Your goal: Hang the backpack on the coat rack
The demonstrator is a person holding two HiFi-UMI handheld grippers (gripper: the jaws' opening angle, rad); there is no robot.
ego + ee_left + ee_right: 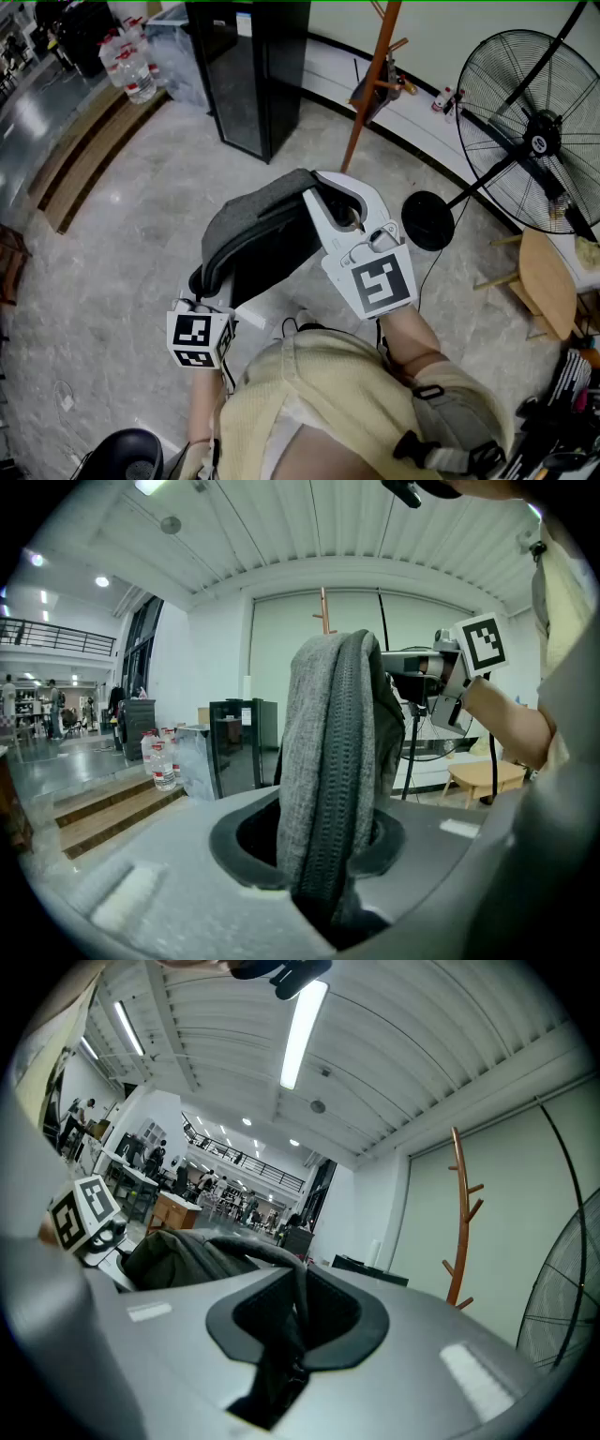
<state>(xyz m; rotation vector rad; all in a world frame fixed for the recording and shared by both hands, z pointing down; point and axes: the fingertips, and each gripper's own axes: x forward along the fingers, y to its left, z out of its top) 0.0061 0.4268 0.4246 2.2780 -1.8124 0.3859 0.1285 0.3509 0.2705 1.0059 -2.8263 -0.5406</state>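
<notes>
Grey woven backpack (253, 220) held aloft over veined stone floor (122, 244), well apart from the slender wooden coat rack (373, 80). Left gripper (323, 892) clamped on its ribbed zip edge; right gripper (281, 1358) pinching a dark strap, probably the handle; bag's underside hidden

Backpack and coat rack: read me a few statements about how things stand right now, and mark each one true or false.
1. The backpack hangs on the coat rack. False: both grippers hold it up, apart from the rack.
2. The left gripper is shut on the backpack's grey fabric. True.
3. The right gripper is open and empty. False: it is shut on a dark strap of the backpack.
4. In the head view, a standing fan is to the right of the coat rack. True.
</notes>
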